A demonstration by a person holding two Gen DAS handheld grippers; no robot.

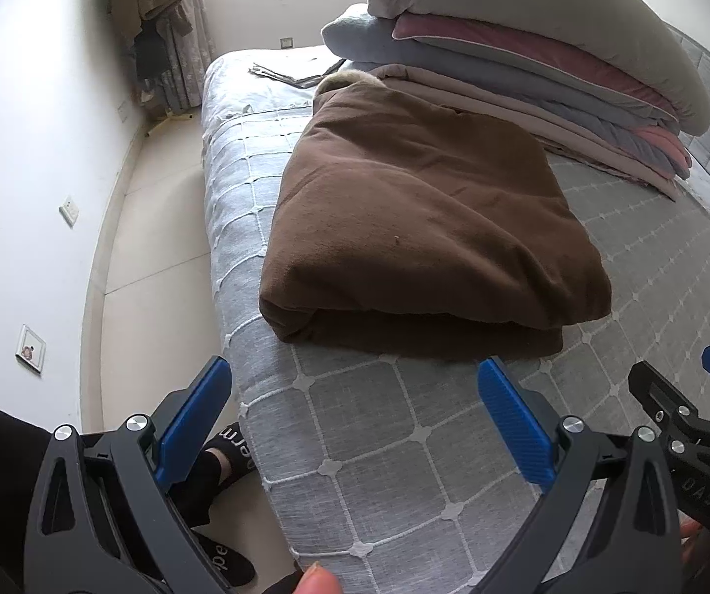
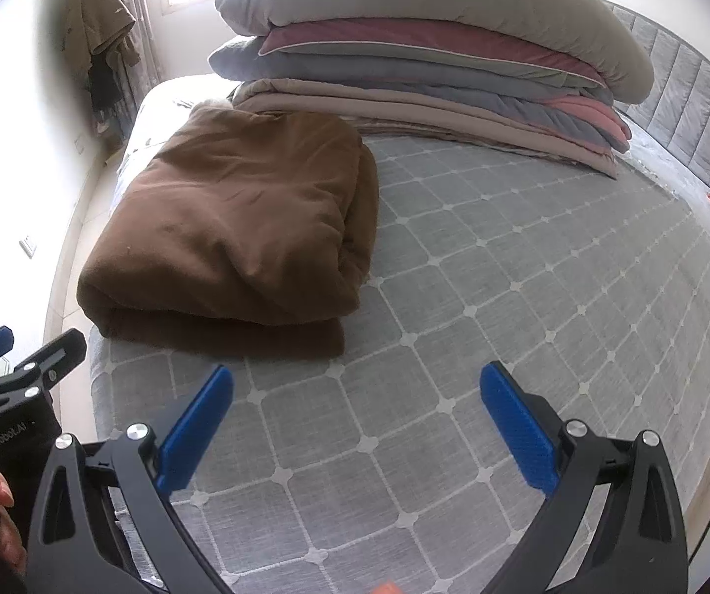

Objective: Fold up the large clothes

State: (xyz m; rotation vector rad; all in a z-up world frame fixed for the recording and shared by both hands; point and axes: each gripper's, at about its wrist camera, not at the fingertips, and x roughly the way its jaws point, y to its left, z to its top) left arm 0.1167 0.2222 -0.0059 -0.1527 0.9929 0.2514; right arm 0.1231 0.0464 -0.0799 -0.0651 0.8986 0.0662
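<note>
A thick brown fleece garment (image 1: 429,227) lies folded into a bulky rectangle on the grey bed cover with a white grid pattern (image 1: 404,470), just beside a stack of folded grey, pink and beige quilts (image 1: 528,49). The left gripper (image 1: 355,425), its blue-padded fingers (image 1: 513,425) spread wide, hovers over the bed's near edge, holding nothing.
</note>
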